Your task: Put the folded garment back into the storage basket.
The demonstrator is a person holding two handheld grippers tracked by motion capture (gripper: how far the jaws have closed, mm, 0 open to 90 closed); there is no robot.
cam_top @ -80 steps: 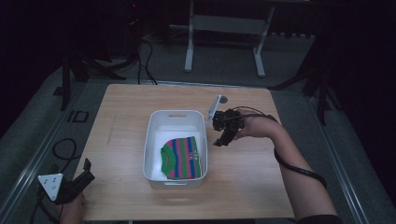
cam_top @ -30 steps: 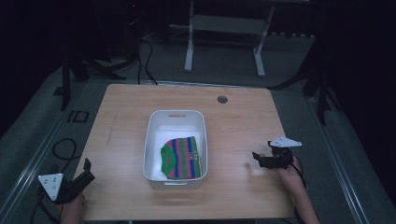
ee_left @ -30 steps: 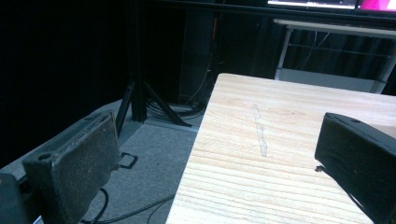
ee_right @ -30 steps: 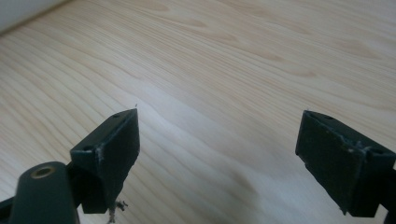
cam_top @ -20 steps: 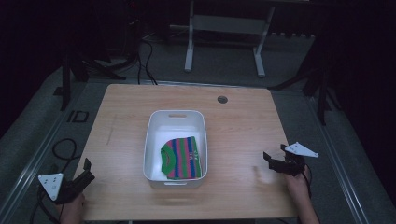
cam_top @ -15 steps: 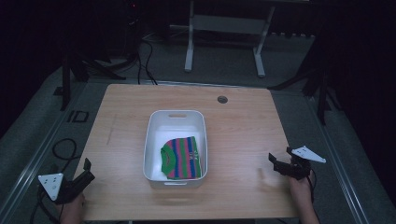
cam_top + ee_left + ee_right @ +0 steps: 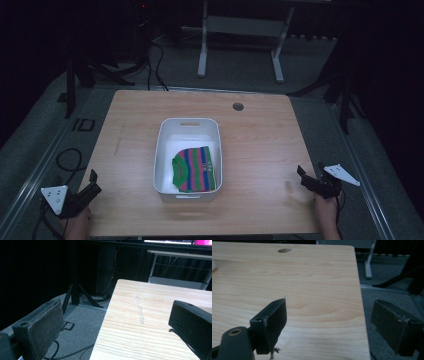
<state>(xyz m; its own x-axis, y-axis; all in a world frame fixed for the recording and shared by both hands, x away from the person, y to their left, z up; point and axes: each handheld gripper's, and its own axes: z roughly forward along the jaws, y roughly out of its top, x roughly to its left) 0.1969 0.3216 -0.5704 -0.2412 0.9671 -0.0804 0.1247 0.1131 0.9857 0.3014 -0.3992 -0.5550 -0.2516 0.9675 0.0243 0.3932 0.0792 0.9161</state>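
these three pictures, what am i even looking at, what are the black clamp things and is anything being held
A person sits at a wooden table with a hand-held two-jaw gripper in each hand. The high view looks down from above: the left gripper is at the near left corner, the right gripper at the near right edge. The other two pictures come from cameras riding on each gripper, looking along its black jaws. Both are open and hold nothing. A white bin stands mid-table with a folded striped cloth inside.
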